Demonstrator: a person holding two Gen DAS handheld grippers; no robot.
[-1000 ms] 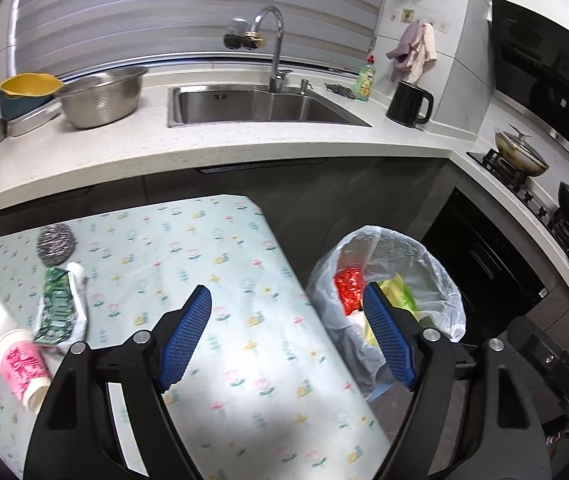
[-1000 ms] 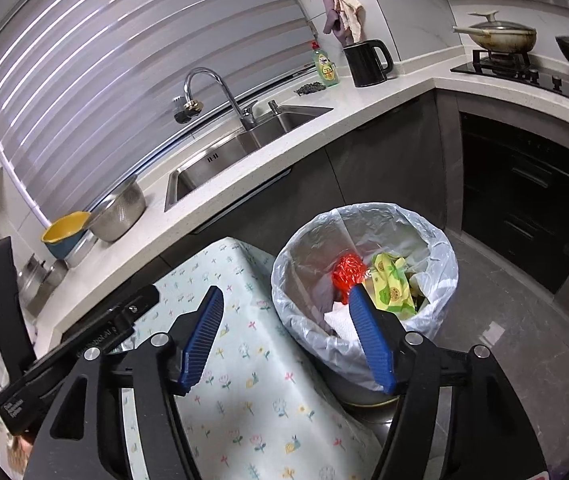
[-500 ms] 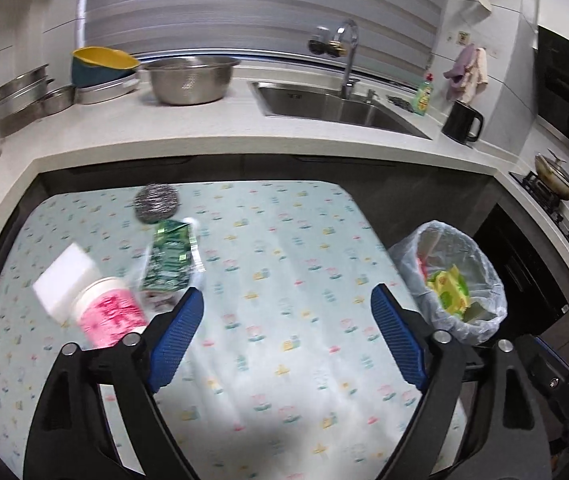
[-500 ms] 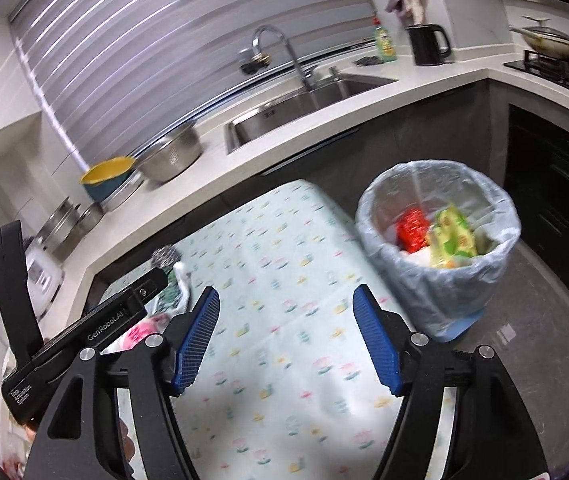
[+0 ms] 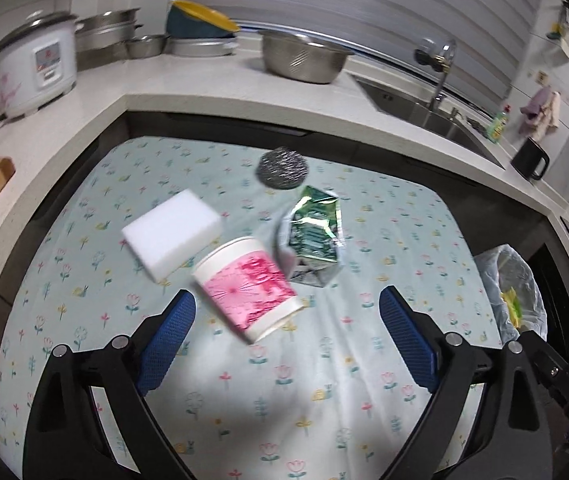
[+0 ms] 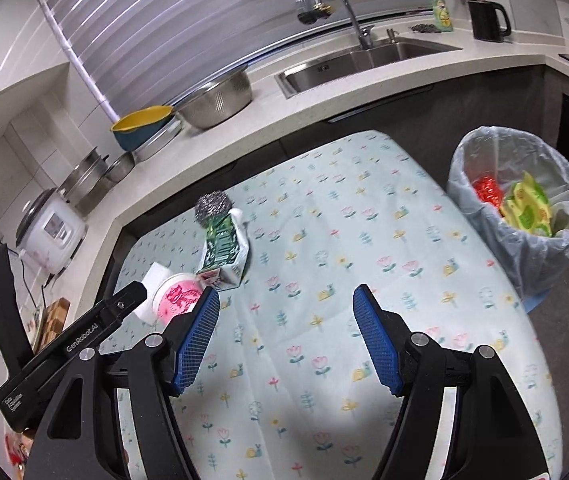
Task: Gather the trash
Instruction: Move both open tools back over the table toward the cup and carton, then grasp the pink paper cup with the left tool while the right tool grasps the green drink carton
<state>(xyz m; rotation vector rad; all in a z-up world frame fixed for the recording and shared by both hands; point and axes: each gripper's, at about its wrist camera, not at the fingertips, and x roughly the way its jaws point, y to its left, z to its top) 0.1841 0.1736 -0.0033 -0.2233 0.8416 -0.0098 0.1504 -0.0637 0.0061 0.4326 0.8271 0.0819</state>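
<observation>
A pink and white paper cup (image 5: 247, 286) lies on its side on the flowered table cloth (image 5: 324, 360), just ahead of my open, empty left gripper (image 5: 286, 330). Beside it lie a green foil wrapper (image 5: 313, 232), a white sponge block (image 5: 172, 234) and a steel scourer (image 5: 283, 167). The lined trash bin (image 6: 524, 204) stands off the table's right end and holds red and yellow-green wrappers. My right gripper (image 6: 286, 328) is open and empty above the table middle. The cup (image 6: 176, 296) and wrapper (image 6: 222, 246) lie to its left.
A counter wraps around the back with a rice cooker (image 5: 32, 64), steel bowl (image 5: 302, 58), sink (image 6: 364, 60) and black kettle (image 6: 486, 20). The left gripper's body (image 6: 68, 344) shows at the left of the right wrist view. A stove is at the far right.
Both grippers have swung left, away from the bin and over the table. The left gripper has come close to the cup, wrapper and sponge. Both stay open.
</observation>
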